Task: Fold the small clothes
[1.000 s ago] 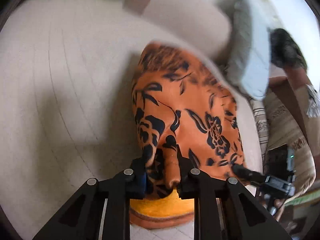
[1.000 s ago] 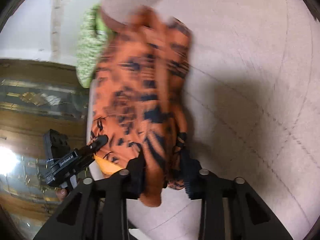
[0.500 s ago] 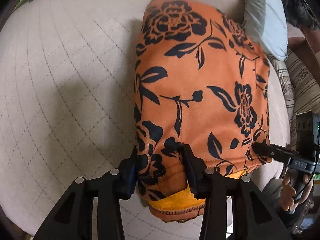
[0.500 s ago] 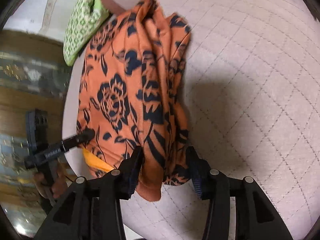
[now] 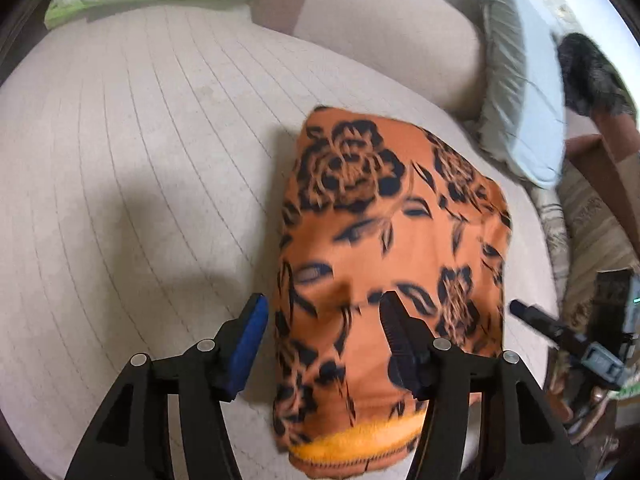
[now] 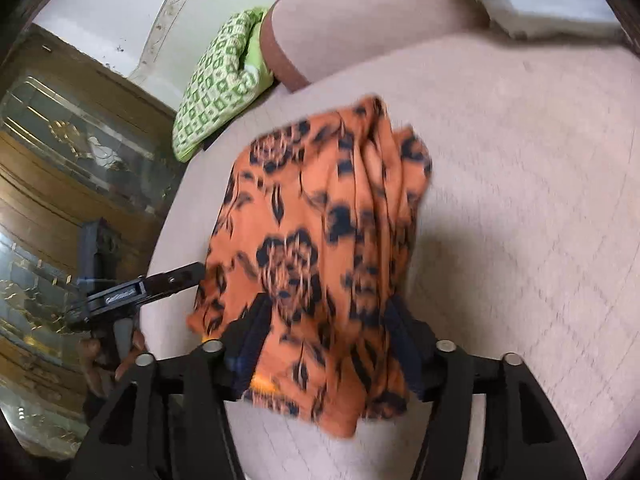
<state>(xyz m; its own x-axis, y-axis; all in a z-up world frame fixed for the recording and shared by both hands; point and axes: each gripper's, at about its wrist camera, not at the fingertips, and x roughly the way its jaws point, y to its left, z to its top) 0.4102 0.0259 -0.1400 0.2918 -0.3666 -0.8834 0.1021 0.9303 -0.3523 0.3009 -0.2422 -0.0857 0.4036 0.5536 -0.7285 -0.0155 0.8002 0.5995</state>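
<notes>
garment: orange cloth with black flower print (image 5: 394, 248), folded, lay on quilted beige cushion (image 5: 132, 184); yellow-orange inner layer showed at near edge
garment location: right part of cushion, near its edge; bunched folds on right side in right wrist view (image 6: 320, 248)
left gripper (image 5: 322, 320): jaws spread wide, nothing pinched; blue pad beside cloth's left edge, other finger over the cloth, contact unclear
right gripper (image 6: 326, 320): jaws spread, cloth's near end lay between them; grip unclear, frame blurred
green patterned pillow (image 6: 218, 80): at back of cushion, apart from cloth
grey pillow (image 5: 520, 92): back right, apart from cloth
</notes>
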